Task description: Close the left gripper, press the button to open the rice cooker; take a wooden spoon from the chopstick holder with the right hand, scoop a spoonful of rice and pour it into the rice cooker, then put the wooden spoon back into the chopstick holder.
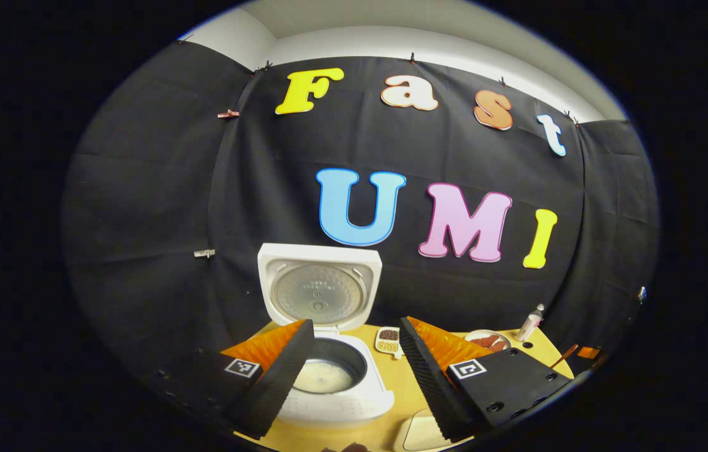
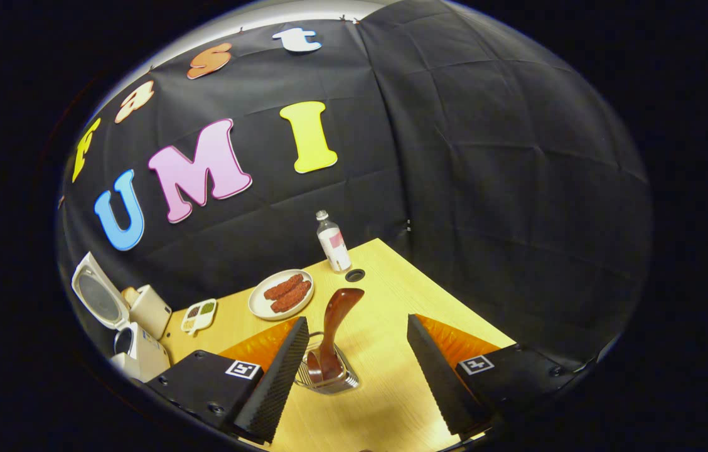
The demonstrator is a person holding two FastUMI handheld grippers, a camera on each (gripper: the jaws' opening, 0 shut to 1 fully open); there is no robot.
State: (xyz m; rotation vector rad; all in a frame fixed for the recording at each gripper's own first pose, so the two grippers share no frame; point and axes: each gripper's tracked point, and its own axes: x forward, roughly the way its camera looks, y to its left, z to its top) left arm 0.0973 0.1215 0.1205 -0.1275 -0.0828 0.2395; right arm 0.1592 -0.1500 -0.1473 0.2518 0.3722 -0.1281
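Rice cooker (image 1: 329,370) stands open, lid up, rice showing in the pot. The wooden spoon (image 2: 332,333) sits upright in the chopstick holder (image 2: 329,373), between the right gripper's (image 2: 357,370) wide-spread, empty fingers. Left gripper (image 1: 354,370) hangs open over the cooker, holding nothing. If the spoon is being fetched, the right gripper should centre on the handle and squeeze squarely.

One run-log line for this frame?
cooker: lid open | spoon: in holder | left gripper: open | right gripper: open
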